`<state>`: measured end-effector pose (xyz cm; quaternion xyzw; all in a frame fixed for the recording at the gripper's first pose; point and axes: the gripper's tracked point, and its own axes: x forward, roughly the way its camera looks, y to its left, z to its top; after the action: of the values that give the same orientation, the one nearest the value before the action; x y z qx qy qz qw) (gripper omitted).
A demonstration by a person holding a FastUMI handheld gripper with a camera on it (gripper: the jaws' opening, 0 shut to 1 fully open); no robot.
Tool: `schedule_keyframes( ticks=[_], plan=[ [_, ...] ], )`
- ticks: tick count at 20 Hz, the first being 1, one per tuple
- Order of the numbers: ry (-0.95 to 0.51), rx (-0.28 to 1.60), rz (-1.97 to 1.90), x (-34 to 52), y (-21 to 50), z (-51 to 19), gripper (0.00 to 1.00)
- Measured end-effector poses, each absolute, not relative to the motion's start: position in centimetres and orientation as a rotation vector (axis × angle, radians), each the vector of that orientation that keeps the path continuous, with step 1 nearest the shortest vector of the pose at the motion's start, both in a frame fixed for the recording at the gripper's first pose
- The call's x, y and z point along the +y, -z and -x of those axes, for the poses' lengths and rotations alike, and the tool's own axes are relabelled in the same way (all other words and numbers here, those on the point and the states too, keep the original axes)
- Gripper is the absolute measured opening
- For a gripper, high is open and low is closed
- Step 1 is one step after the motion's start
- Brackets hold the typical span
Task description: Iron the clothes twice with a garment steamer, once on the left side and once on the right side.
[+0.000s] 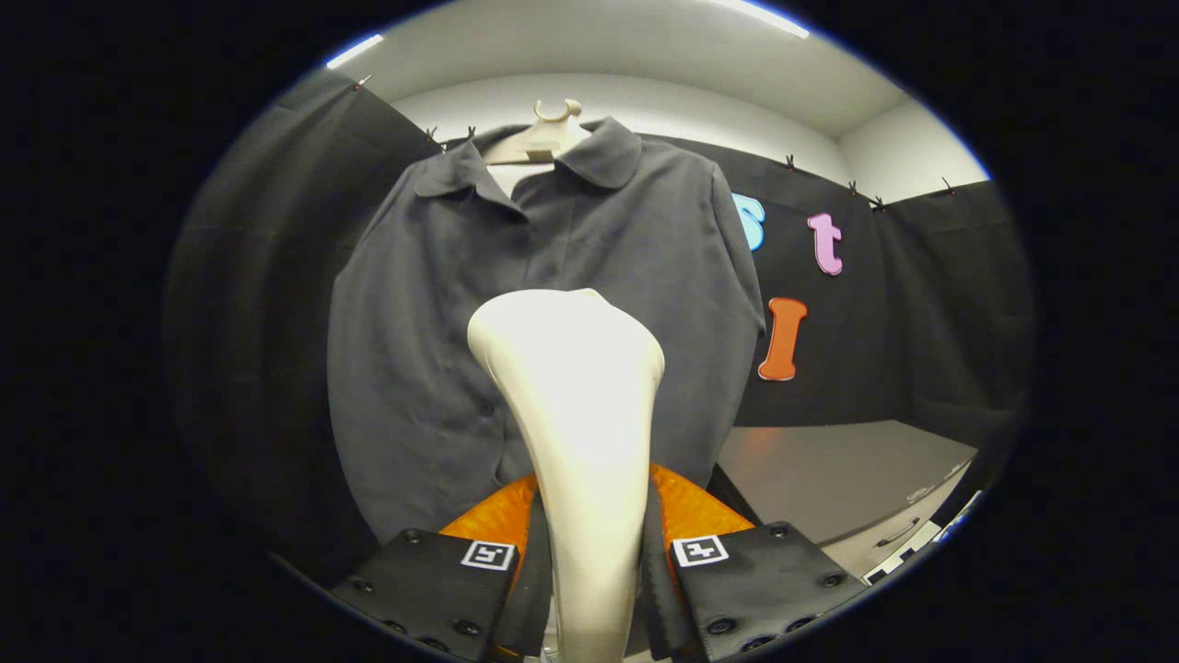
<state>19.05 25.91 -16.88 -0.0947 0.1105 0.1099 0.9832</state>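
A dark grey collared shirt (442,304) hangs on a cream hanger (545,136) against the booth's black wall, facing me. My gripper (589,562) is shut on the handle of a cream garment steamer (576,405), both fingers (516,571) pressing its neck from either side. The steamer's broad head rises just ahead of the fingers and stands in front of the shirt's lower middle, near the button placket. Whether the head touches the fabric is hidden from here.
A grey cabinet top (847,470) with a drawer handle (895,532) stands low to the right of the shirt. Black cloth walls (258,304) close in left and right, with white wall and ceiling lights above.
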Motion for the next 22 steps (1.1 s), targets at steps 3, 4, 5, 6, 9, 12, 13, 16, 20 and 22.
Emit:
schedule_keyframes(
  ticks=[3, 4, 5, 6, 9, 12, 13, 16, 20, 22],
  plan=[
    [-0.270, 0.159, 0.177, 28.9, 13.0, -19.6, 0.49],
    [-0.293, 0.144, 0.168, 30.0, 12.1, -19.5, 0.49],
    [-0.310, 0.131, 0.161, 30.9, 11.1, -19.5, 0.48],
    [-0.325, 0.120, 0.157, 31.6, 10.2, -19.6, 0.48],
    [-0.373, 0.092, 0.126, 34.5, 8.3, -20.0, 0.48],
    [-0.406, 0.074, 0.111, 37.1, 7.3, -20.8, 0.48],
    [-0.411, 0.075, 0.111, 37.8, 7.3, -21.2, 0.48],
    [-0.411, 0.082, 0.117, 39.6, 7.9, -22.4, 0.48],
    [-0.417, 0.099, 0.150, 41.5, 9.1, -24.1, 0.48],
    [-0.405, 0.109, 0.160, 41.7, 9.9, -24.8, 0.48]
  ],
)
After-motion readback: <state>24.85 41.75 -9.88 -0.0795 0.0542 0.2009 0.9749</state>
